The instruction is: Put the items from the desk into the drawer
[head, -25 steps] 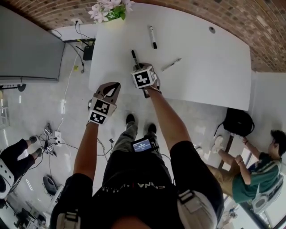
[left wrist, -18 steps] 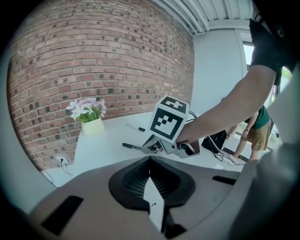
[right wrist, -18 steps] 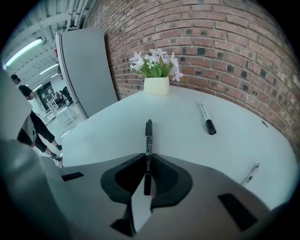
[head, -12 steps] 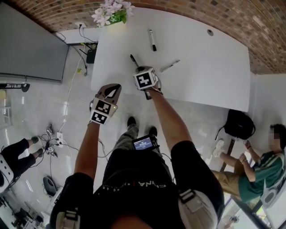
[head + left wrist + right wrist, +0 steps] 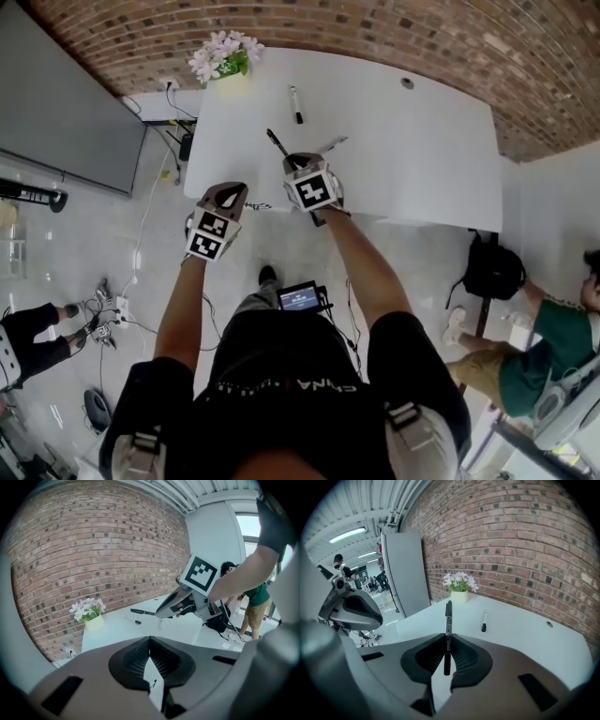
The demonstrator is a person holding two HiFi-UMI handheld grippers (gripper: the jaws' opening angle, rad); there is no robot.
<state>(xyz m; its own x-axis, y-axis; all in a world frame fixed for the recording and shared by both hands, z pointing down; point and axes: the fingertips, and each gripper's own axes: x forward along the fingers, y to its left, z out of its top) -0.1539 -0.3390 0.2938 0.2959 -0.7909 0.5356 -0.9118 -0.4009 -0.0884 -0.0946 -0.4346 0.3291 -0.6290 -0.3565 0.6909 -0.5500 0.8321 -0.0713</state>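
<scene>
My right gripper is shut on a black pen, which sticks out beyond its jaws over the front part of the white desk. In the right gripper view the black pen stands clamped between the pads of the right gripper. A black-and-white marker and a silver pen lie on the desk. My left gripper is shut and empty, hanging off the desk's front left corner. No drawer shows in any view.
A pot of pink flowers stands on the desk's far left corner. A brick wall runs behind the desk. A grey board stands at the left. A black backpack and a seated person are at the right.
My right gripper has drawn back toward the desk's front edge with the black pen still in it. The head view has pulled back. The left gripper stays shut beside the desk.
</scene>
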